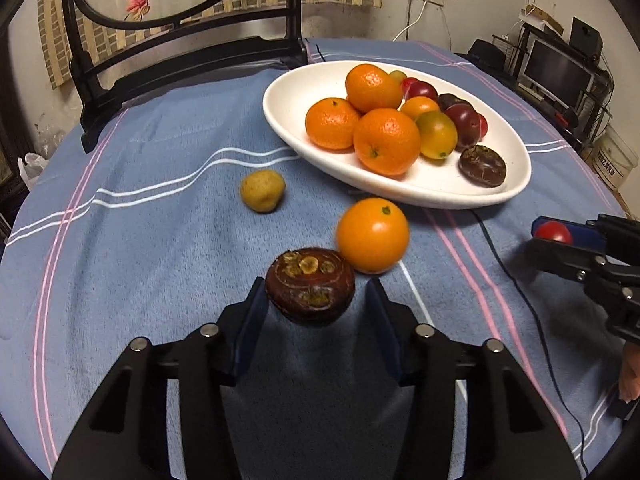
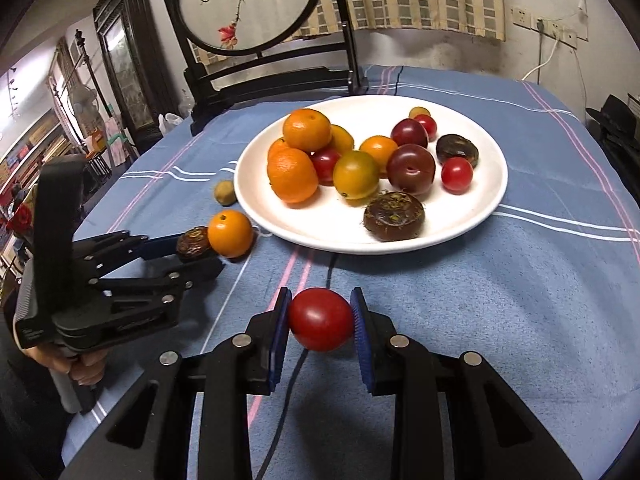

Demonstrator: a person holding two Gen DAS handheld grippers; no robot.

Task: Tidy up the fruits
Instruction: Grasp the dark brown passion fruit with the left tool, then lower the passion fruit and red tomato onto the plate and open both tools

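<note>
A white plate (image 1: 296, 132) (image 2: 472, 224) on the blue cloth holds several oranges, plums, cherry tomatoes and a brown water chestnut. My left gripper (image 1: 316, 292) (image 2: 200, 250) has its jaws around a dark brown water chestnut (image 1: 310, 285) (image 2: 193, 243) on the cloth; the left pad touches it and a small gap shows on the right. A loose orange (image 1: 373, 235) (image 2: 231, 233) lies just beyond it, and a small kiwi (image 1: 263, 191) (image 2: 225, 193) further left. My right gripper (image 2: 321, 318) (image 1: 556, 240) is shut on a red cherry tomato (image 2: 321, 319) (image 1: 554, 233), in front of the plate.
A black wooden stand (image 1: 188, 60) (image 2: 264, 76) with a round painted screen stands at the table's far edge. A thin black cable (image 1: 516, 276) (image 2: 288, 376) runs across the cloth from the plate toward me. Shelves and a monitor (image 1: 556, 68) stand beyond the table on the right.
</note>
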